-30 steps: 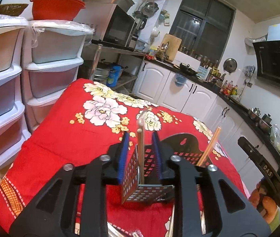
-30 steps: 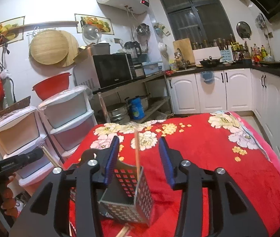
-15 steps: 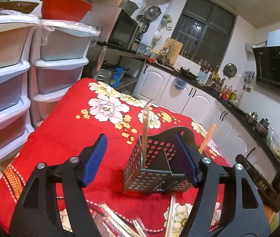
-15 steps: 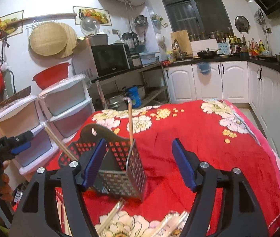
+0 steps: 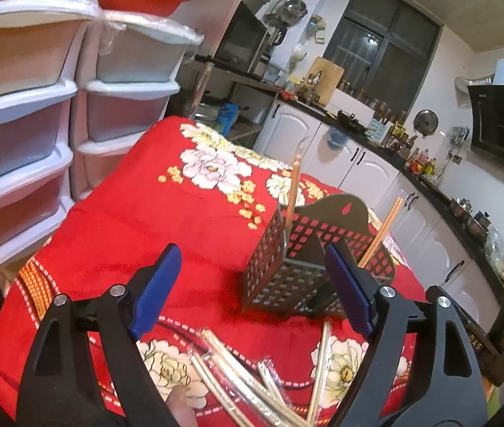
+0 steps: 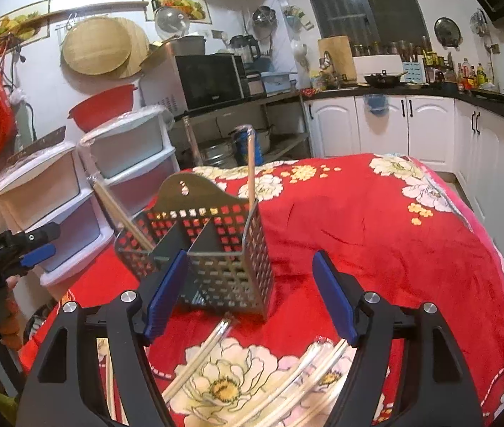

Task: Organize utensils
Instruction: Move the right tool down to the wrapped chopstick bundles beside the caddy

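Nearest, wrapped chopsticks [image 5: 237,366] lie loose on the red floral cloth [image 5: 138,220]. Both the left gripper [image 5: 252,291] and right gripper [image 6: 248,295] gape wide, holding nothing. Just beyond stands the perforated metal holder [image 6: 216,249], chopsticks upright in its compartments.

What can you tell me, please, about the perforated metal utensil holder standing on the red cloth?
The utensil holder is a grey metal caddy with square-punched walls, a taller arched back plate with a keyhole-shaped hanging hole, and a solid divider making compartments. It stands upright on the red floral cloth. One chopstick stands near-vertical at one end; a pair of chopsticks leans out of the other. Neither gripper touches it; wrapped chopsticks lie on the cloth in front.
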